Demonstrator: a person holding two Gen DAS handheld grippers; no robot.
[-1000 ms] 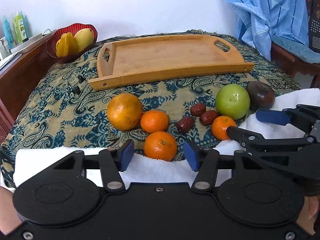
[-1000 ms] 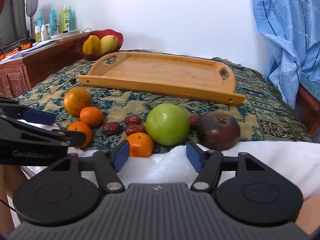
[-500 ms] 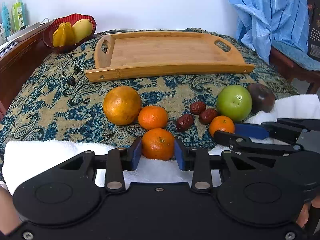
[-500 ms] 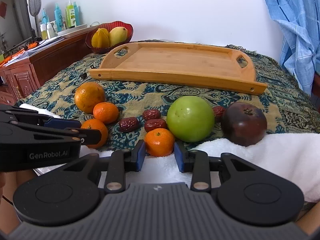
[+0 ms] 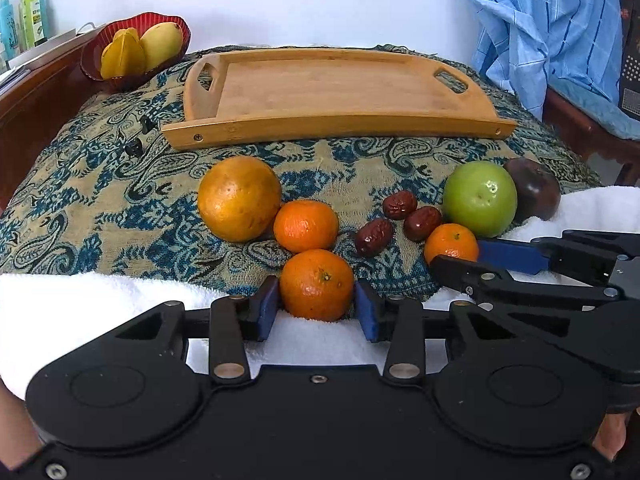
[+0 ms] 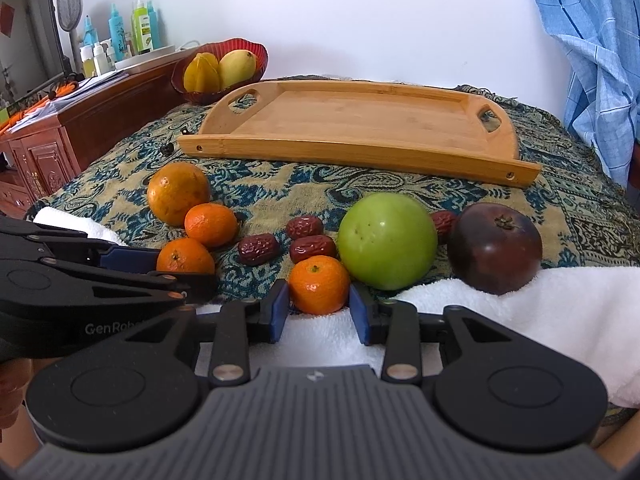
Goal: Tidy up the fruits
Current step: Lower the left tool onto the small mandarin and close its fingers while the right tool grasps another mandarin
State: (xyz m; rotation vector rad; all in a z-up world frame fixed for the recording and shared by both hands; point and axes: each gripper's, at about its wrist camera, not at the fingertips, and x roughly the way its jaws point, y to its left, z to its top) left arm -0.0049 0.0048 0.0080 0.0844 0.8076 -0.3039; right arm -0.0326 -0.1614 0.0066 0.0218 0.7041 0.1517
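Paisley cloth fills the left wrist view, a bare tray (image 5: 340, 92) at upper centre. At lower centre the left gripper (image 5: 316, 312), just reopened slightly, brackets a tangerine (image 5: 317, 285), pads beside the peel.

At lower centre of the right wrist view, the right gripper (image 6: 318, 312) likewise flanks a second tangerine (image 6: 319, 285), small gaps seen.

Tray (image 5: 332, 92) at back of bed (image 5: 80, 184); fruits in a row before it; towel (image 5: 80, 304) along front edge; bowl (image 5: 132, 50) back-left.
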